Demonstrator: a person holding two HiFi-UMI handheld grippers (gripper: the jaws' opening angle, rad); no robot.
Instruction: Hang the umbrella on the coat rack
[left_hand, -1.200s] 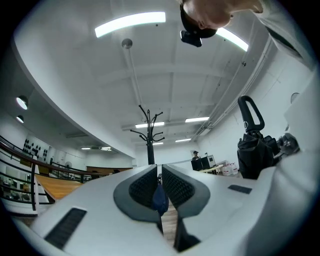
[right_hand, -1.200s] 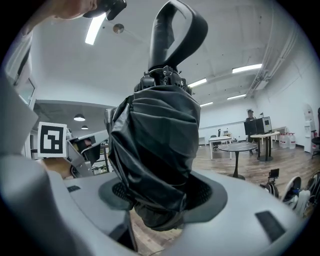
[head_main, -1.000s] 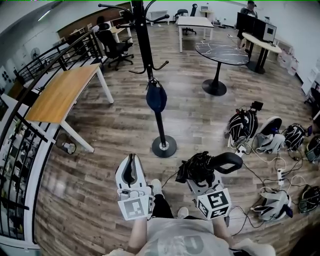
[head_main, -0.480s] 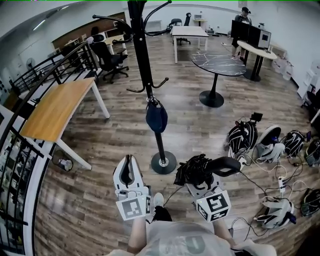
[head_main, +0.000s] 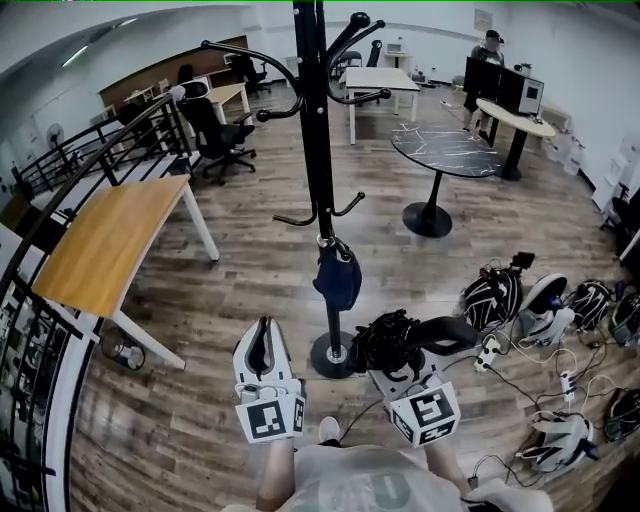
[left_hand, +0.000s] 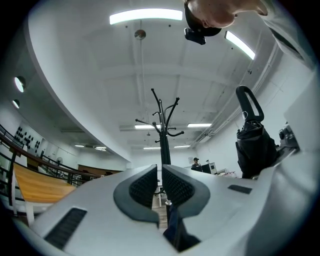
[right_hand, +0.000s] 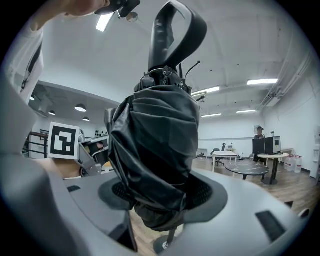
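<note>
A folded black umbrella with a loop handle stands upright in my right gripper, whose jaws are shut on its bunched fabric. In the right gripper view the handle rises above the pads. The black coat rack stands straight ahead, its round base on the floor between the two grippers. A dark blue bag hangs on its lower hook. My left gripper is left of the base, jaws together with nothing in them. The left gripper view shows the rack ahead.
A wooden table and a black railing are at the left. A round dark table stands beyond the rack to the right. Several bags and cables lie on the floor at right. An office chair and desks stand further back.
Both grippers and the view have moved forward towards the coat rack. Its base now lies just ahead between the grippers, and its upper hooks show in full. The umbrella stays gripped.
</note>
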